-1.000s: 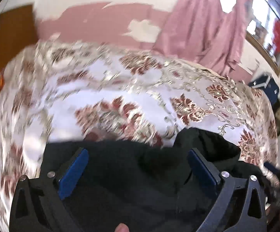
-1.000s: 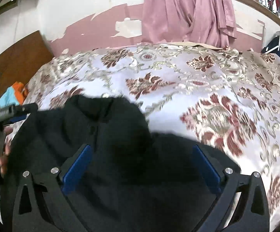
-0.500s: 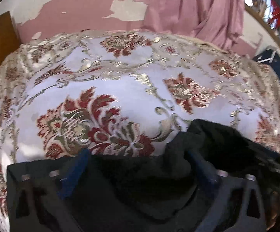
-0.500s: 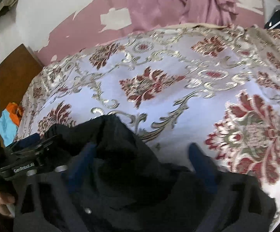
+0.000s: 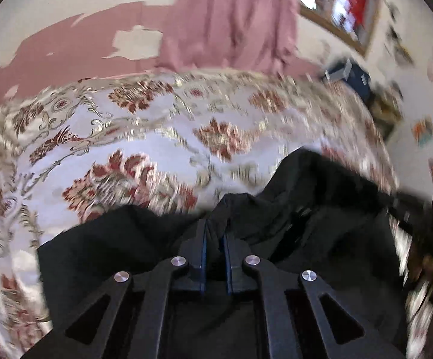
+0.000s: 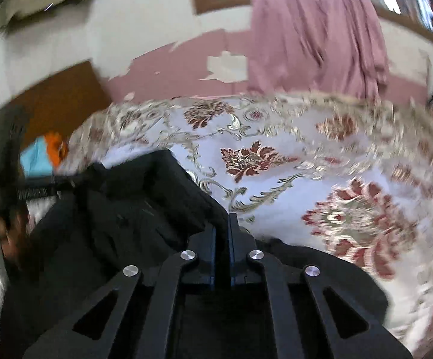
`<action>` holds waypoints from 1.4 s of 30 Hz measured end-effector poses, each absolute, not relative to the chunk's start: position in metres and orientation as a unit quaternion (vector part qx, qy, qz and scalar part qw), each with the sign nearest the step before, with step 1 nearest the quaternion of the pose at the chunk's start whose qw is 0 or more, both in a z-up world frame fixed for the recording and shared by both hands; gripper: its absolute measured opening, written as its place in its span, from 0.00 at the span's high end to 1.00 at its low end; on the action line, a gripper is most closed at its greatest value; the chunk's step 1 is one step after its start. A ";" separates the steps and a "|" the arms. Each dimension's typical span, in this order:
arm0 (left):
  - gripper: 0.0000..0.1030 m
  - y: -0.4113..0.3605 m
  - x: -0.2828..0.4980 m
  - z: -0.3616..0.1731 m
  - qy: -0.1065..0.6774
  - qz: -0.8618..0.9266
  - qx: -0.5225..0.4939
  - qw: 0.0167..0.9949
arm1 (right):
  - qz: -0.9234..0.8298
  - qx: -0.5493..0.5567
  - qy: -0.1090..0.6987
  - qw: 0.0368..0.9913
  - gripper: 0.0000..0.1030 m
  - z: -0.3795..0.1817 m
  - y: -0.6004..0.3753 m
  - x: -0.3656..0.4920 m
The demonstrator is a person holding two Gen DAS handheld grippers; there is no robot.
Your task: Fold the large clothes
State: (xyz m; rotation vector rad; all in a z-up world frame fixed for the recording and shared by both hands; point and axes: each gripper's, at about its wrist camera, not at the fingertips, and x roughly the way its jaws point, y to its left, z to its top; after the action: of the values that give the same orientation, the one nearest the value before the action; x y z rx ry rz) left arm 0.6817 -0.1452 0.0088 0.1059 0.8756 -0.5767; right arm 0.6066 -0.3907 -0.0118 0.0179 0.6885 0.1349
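A large black garment (image 5: 126, 239) lies bunched on a bed with a white, red and gold floral cover (image 5: 126, 137). My left gripper (image 5: 215, 230) is shut on a fold of the garment's top edge. In the right wrist view the garment (image 6: 132, 209) spreads to the left, and my right gripper (image 6: 222, 227) is shut on its edge. The left gripper and the hand holding it (image 6: 10, 179) show at the far left of that view. The views are blurred by motion.
A pink curtain (image 5: 231, 21) hangs on the peeling pink wall behind the bed. A brown headboard (image 6: 51, 101) and orange and blue cloth (image 6: 45, 155) are at the left. A dark blue bag (image 5: 351, 74) lies past the bed's right side.
Both grippers were open over the black garment; both have closed on its edge. The cameras have tilted up, showing more wall and curtain.
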 end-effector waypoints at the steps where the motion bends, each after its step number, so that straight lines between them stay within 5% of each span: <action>1: 0.92 -0.143 0.678 0.004 0.426 -0.276 0.065 0.859 | 0.072 0.000 0.346 0.936 0.95 -0.014 -0.391 0.600; 17: 0.93 -0.177 0.659 -0.087 0.472 -0.213 0.226 0.825 | 0.041 -0.138 0.474 0.869 0.96 -0.110 -0.361 0.603; 31: 0.92 -0.158 0.644 -0.062 0.421 -0.263 0.190 0.847 | 0.079 0.049 0.351 0.932 0.89 -0.012 -0.394 0.583; 36: 0.88 -0.146 0.638 -0.044 0.417 -0.282 0.163 0.848 | 0.125 0.147 0.426 0.884 0.88 -0.038 -0.380 0.633; 42: 0.87 -0.129 0.613 0.002 0.377 -0.338 0.095 0.857 | 0.174 0.066 0.482 0.856 0.88 -0.074 -0.343 0.611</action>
State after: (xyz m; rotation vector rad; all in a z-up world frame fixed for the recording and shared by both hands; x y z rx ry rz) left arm 0.6135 -0.1293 0.0017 0.1999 0.7931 -0.7109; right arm 0.6105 -0.3433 -0.0739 0.1381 1.0132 0.3659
